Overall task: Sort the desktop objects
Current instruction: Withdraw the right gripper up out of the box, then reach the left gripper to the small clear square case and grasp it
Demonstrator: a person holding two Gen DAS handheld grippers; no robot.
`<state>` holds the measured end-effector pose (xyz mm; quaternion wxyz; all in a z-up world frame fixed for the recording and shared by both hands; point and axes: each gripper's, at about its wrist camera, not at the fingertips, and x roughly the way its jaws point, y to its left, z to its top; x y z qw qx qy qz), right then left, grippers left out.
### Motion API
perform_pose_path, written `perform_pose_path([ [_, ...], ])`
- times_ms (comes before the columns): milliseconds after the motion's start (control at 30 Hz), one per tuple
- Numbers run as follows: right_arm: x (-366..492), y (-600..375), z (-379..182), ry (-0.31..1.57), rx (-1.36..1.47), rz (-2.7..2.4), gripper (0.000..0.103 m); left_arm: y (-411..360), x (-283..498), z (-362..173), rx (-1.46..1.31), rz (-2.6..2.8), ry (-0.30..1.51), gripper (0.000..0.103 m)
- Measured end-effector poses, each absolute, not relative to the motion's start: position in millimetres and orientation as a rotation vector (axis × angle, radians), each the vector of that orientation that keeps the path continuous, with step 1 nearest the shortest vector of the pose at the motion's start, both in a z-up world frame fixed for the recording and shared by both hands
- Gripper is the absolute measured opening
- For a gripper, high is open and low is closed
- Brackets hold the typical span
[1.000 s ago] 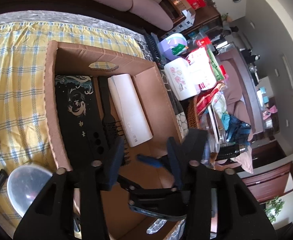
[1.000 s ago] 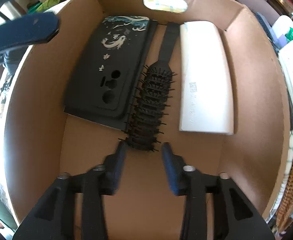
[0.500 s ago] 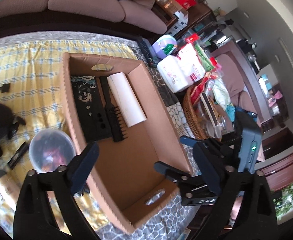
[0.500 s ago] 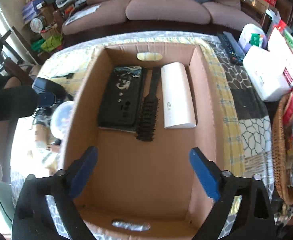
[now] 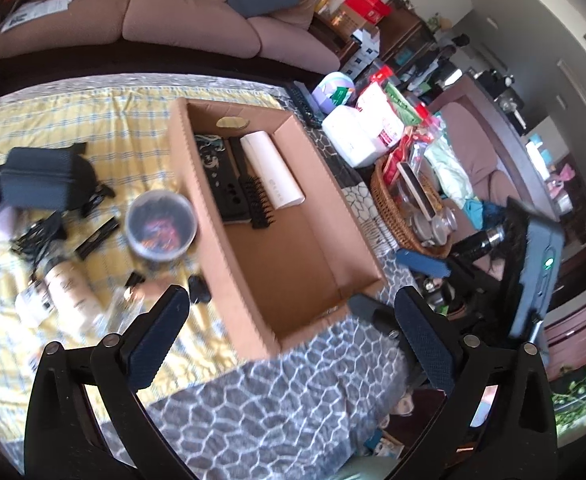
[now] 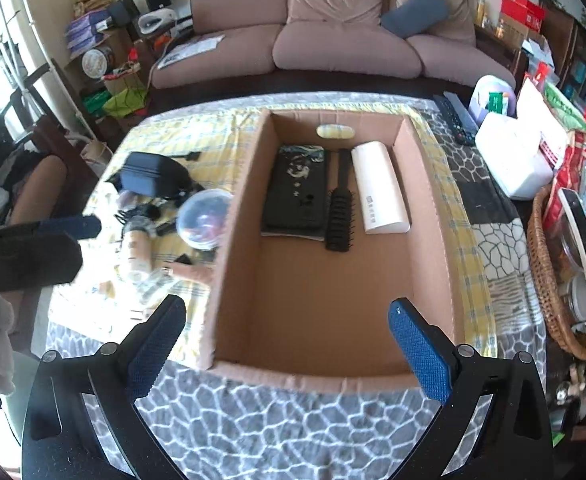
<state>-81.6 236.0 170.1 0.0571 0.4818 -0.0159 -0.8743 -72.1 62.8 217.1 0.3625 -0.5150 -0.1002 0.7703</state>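
A cardboard box (image 6: 233, 280) stands on the yellow checked cloth. Inside it, side by side at the far end, lie a flat black patterned case (image 6: 297, 192), a black hairbrush (image 6: 339, 216) and a white case (image 6: 381, 188). My right gripper (image 6: 287, 306) hangs above the box's near wall, jaws opening wide with nothing between them. My left gripper (image 5: 291, 300) hovers over the box's near corner (image 5: 269, 344), jaws also opening and empty. Left of the box lie a dark zip pouch (image 5: 41, 180), a clear lidded tub (image 5: 161, 224), a beige bottle (image 5: 69, 284) and several small items.
A wicker basket (image 6: 549, 280) full of things sits right of the box, with a white tissue pack (image 6: 513, 160) and a remote (image 6: 457, 118) behind it. A sofa (image 6: 333, 40) runs along the far side. Grey patterned cloth (image 6: 273, 420) covers the near table edge.
Both grippers have drawn back and up out of the box and spread their jaws wide. The hairbrush stays lying in the box between the two cases.
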Motion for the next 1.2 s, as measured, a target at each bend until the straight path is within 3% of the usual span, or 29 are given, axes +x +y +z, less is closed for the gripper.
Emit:
perform_pose_path([
  [767,26.2,148.8,240.7,-0.011,1.228,-2.726,0.103,-82.3,34.2,258.1,-1.258,2.193,-0.204,0.103],
  [1200,15.6,97.3,214.3,-0.098,1.089,-2.629,0.103,-143.7,4.8,199.9,-1.356,2.318,-0.14,0.103],
])
